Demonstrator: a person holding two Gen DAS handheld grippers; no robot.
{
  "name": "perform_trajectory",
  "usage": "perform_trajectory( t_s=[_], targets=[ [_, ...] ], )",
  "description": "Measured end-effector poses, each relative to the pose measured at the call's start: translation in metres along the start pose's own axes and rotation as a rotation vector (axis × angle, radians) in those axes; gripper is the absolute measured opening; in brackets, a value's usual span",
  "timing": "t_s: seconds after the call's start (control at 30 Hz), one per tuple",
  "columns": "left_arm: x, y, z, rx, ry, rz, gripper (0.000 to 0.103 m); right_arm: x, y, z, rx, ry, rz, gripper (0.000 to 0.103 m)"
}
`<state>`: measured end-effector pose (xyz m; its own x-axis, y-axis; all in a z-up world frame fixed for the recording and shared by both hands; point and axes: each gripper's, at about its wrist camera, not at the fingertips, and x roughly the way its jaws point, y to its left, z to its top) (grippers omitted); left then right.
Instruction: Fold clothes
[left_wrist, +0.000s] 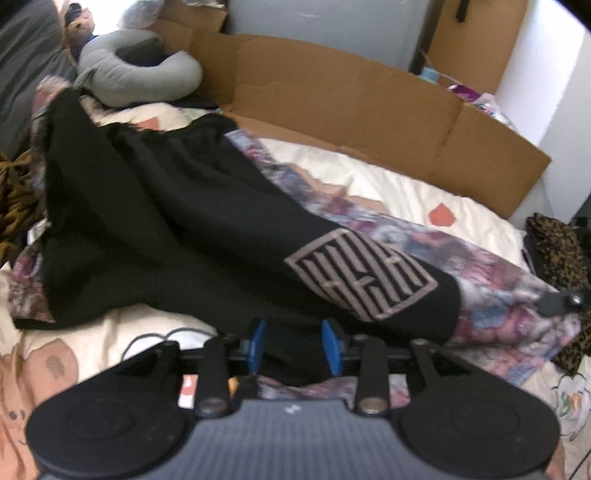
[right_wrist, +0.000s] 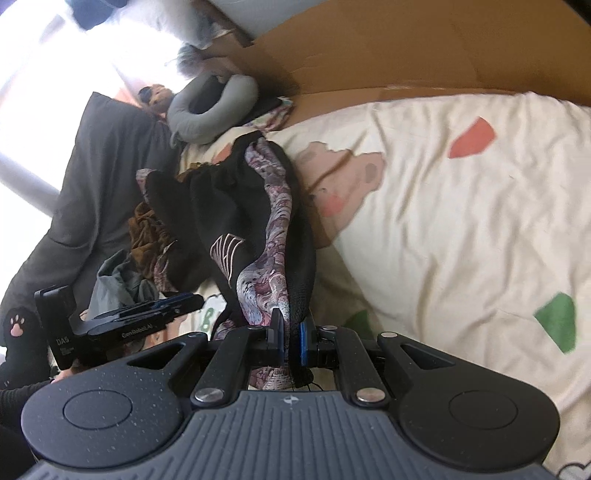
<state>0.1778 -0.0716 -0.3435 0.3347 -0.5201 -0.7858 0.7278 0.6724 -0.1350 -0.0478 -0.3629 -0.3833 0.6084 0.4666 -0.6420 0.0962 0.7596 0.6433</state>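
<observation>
Black garment (left_wrist: 177, 221) with the striped diamond patch (left_wrist: 360, 275) is lying stretched along the cream printed duvet (right_wrist: 461, 221), part of it over a floral pink-and-blue cloth (left_wrist: 491, 295). Long axis is running away from both grippers toward the grey neck pillow (left_wrist: 129, 79) and the flattened cardboard (left_wrist: 332, 96) at the bed's far side.

Left gripper (left_wrist: 294, 345) is sitting at the near hem, blue pads apart, black cloth lying between them; whether they are pressing it is not clear. Right gripper (right_wrist: 290, 339) is clamped tight on a bunched edge of black knit and floral cloth together, the fabric trailing away from it in a ridge.

Both tools are working the same near end, left one (right_wrist: 147, 314) showing beside the right in the right wrist view. Judgement: any fold is likely turning on carrying this near edge along the long axis, toward the pillow end. The gathered ridge may want spreading flat, or the crease will be coming out crooked.
</observation>
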Motion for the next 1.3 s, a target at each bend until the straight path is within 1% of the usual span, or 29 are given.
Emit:
perform_trajectory(
  t_s=[0.17,0.23,0.47,0.8,0.9,1.0,1.2,1.27,1.3],
  targets=[
    [0.002,0.012,0.004,-0.046,0.004,0.04,0.045,-0.009,-0.019,-0.007,0.045,-0.016,-0.024,0.006],
    [0.003,0.016,0.006,-0.059,0.002,0.055,0.055,-0.013,-0.026,-0.009,0.062,-0.025,-0.036,0.006],
    [0.005,0.032,0.009,-0.125,0.01,0.093,0.056,-0.026,-0.043,-0.012,0.102,-0.066,-0.087,0.006],
    [0.011,0.055,0.014,-0.204,0.0,0.147,0.056,-0.056,-0.085,-0.033,0.202,-0.123,-0.194,0.006],
    [0.011,0.064,0.017,-0.218,-0.006,0.159,0.056,-0.058,-0.092,-0.039,0.212,-0.123,-0.219,0.006],
    [0.012,0.071,0.017,-0.226,-0.013,0.17,0.06,-0.058,-0.096,-0.043,0.208,-0.108,-0.238,0.006],
    [0.012,0.096,0.016,-0.228,-0.017,0.236,0.062,-0.06,-0.101,-0.045,0.208,-0.111,-0.271,0.006],
    [0.011,0.106,0.017,-0.231,-0.021,0.284,0.064,-0.06,-0.103,-0.045,0.212,-0.11,-0.277,0.006],
    [0.011,0.11,0.017,-0.234,-0.025,0.303,0.068,-0.059,-0.103,-0.045,0.214,-0.108,-0.278,0.006]
  ],
)
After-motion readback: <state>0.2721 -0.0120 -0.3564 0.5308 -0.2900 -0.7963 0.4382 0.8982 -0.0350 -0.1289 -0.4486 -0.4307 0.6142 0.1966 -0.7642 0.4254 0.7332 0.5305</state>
